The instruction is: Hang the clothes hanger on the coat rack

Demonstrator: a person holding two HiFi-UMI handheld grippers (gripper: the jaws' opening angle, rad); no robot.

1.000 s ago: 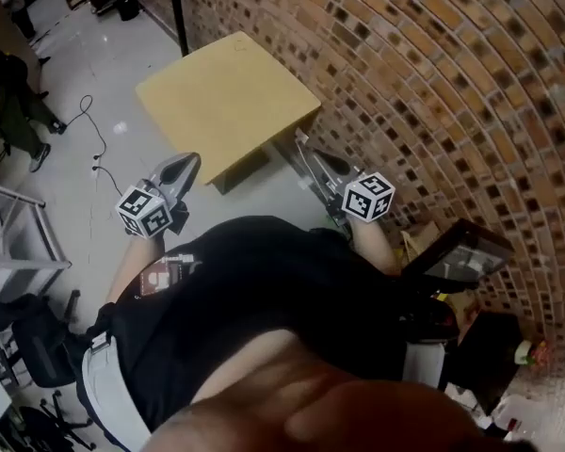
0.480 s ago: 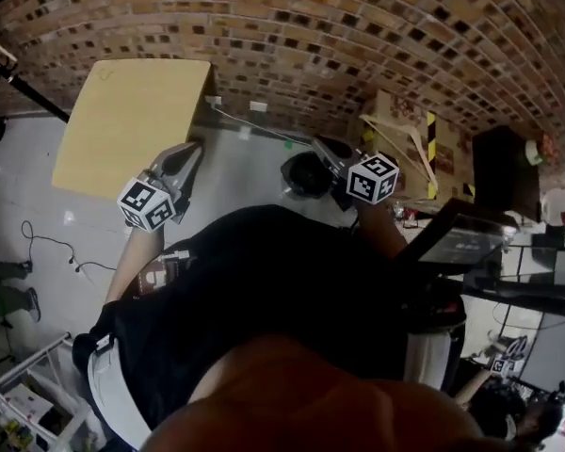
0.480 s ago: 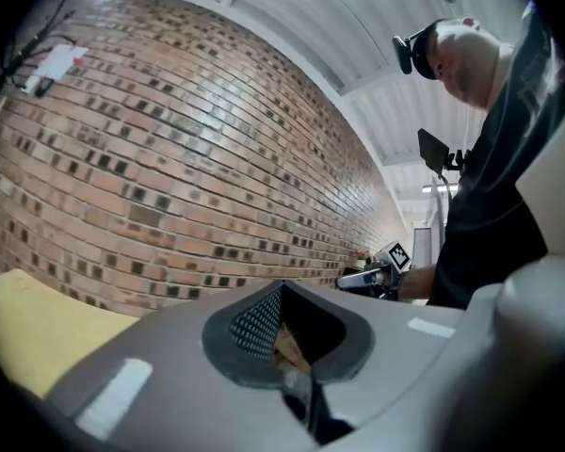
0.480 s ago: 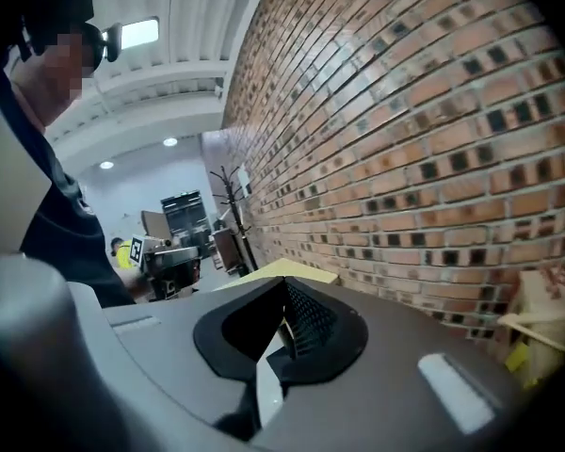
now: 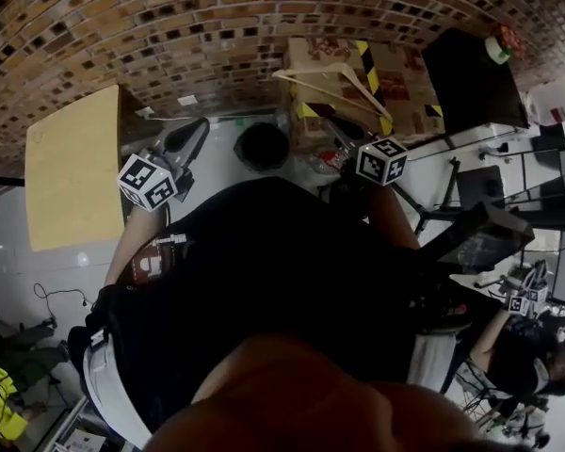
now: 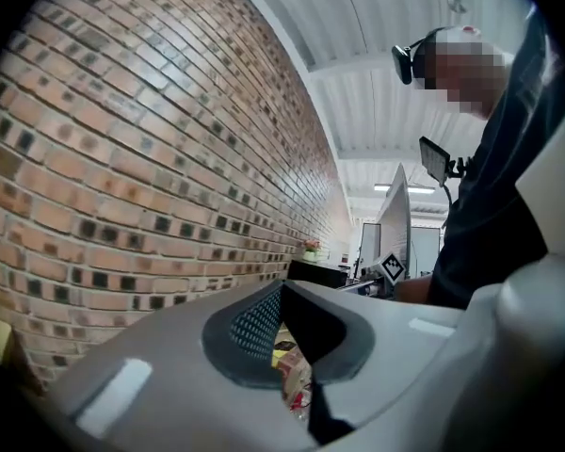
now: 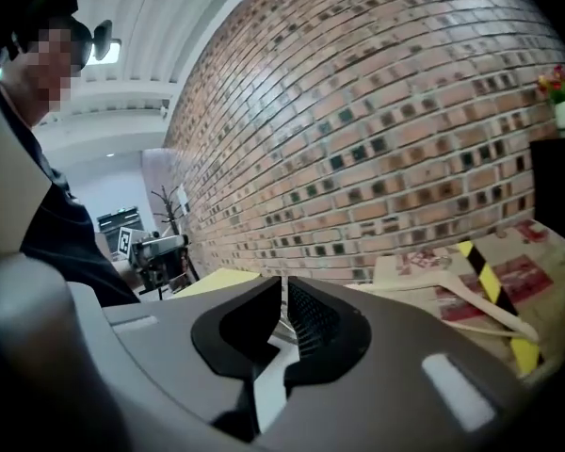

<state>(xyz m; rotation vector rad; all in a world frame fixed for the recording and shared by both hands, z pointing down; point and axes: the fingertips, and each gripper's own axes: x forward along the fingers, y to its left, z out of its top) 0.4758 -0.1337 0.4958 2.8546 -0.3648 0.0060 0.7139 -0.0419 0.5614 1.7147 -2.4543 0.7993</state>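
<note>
A pale wooden clothes hanger (image 5: 334, 75) lies on a cardboard box (image 5: 395, 64) with yellow-black tape, against the brick wall. In the right gripper view the hanger (image 7: 480, 301) lies ahead to the right, well clear of the jaws. My right gripper (image 5: 339, 137) points toward the box; its jaws (image 7: 284, 295) are opening, a thin slit apart, with nothing between them. My left gripper (image 5: 200, 128) is held level toward the wall, left of the box. Its tips (image 6: 282, 290) meet and hold nothing. A thin branched stand (image 7: 168, 207) shows far off to the left.
A yellow-topped table (image 5: 71, 168) stands at the left by the wall. A black round bin (image 5: 262, 146) sits on the floor between the grippers. A black cabinet (image 5: 471, 78) with a flower pot (image 5: 499, 45) is right of the box. Metal stands (image 5: 490, 186) crowd the right side.
The view has swung to the right along the brick wall. The yellow table slid to the left, and the box with the hanger came in ahead. Both grippers swung round with the body.
</note>
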